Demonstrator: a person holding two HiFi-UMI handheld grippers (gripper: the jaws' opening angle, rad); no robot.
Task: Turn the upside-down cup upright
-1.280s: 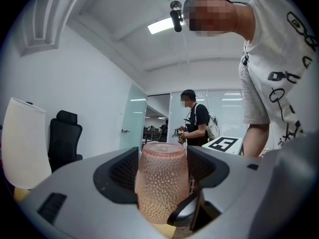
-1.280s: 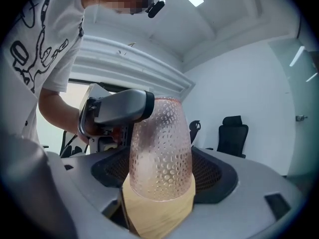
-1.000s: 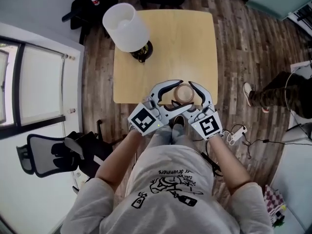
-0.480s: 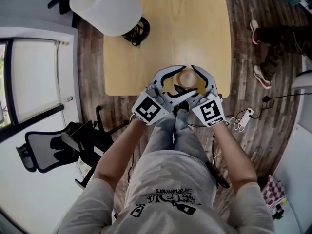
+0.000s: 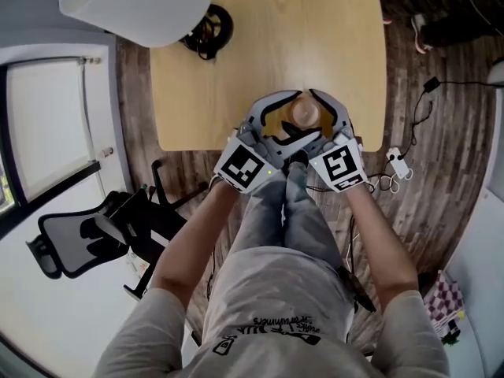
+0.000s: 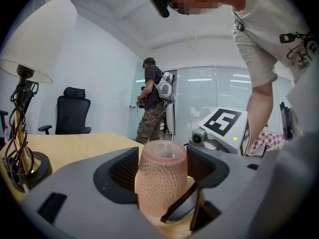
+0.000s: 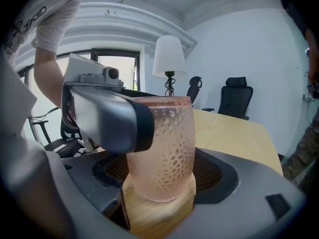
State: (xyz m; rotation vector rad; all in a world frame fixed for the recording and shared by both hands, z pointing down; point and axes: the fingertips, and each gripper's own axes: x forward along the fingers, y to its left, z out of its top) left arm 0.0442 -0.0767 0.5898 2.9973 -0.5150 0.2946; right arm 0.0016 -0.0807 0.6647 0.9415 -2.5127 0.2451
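Both tools are in on the cup (image 5: 304, 113) at once. It stands on the wooden table (image 5: 236, 69), close to the edge at 6 o'clock, right in front of the person. It is pink, see-through and dimpled all over, with its flat end on top, though whether that end is the mouth or the base is hard to call from here.

The left gripper (image 5: 293, 116) comes at it from 8 o'clock. Its jaws are set apart, with the cup standing between the two mesh pads and nearly filling the gap. The right gripper (image 5: 312, 118) arrives from 4 o'clock, also spread wide, with a pad on either side of the cup. From the right gripper view, one grey jaw of the left tool crosses in front of the cup's upper left side. The cup's foot sits flat on the wood, so it is not lifted.

Out at 10 o'clock from the cup stands a lamp (image 5: 138, 2) with a white shade, its dark base ringed with cable. A black office chair (image 5: 87, 242) waits off the table at 8 o'clock (and a second person (image 6: 152, 98) stands far across the room).
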